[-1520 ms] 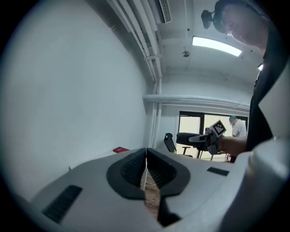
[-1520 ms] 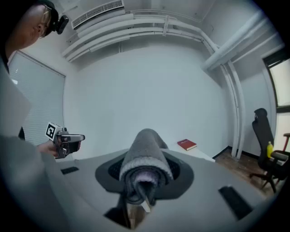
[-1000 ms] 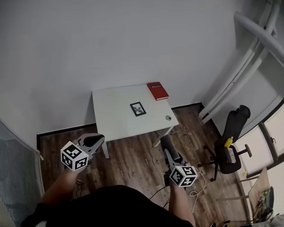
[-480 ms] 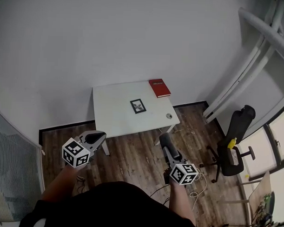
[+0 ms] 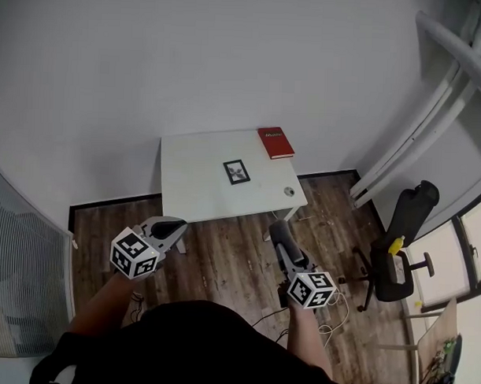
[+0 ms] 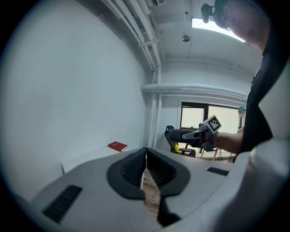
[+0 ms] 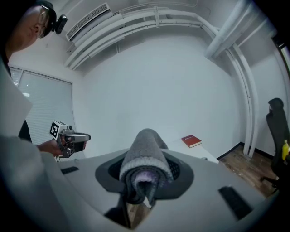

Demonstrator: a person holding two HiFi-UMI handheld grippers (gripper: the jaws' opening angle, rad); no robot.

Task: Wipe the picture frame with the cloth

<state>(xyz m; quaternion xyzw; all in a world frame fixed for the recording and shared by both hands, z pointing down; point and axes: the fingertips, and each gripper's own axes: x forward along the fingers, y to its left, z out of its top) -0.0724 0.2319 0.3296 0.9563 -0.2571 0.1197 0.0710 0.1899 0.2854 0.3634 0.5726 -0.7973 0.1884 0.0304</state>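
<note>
Well short of the table (image 5: 195,195), I hold the cloth (image 7: 144,156) clamped in my right gripper (image 5: 281,234), ready for wiping, while my left gripper (image 5: 169,225), jaws together on nothing, is free, I judge, to steady the frame (image 5: 237,171) lying flat mid-table.

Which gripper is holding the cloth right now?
The right gripper: a rolled grey cloth is clamped between its jaws. The left gripper has its jaws shut together, nothing between.
</note>
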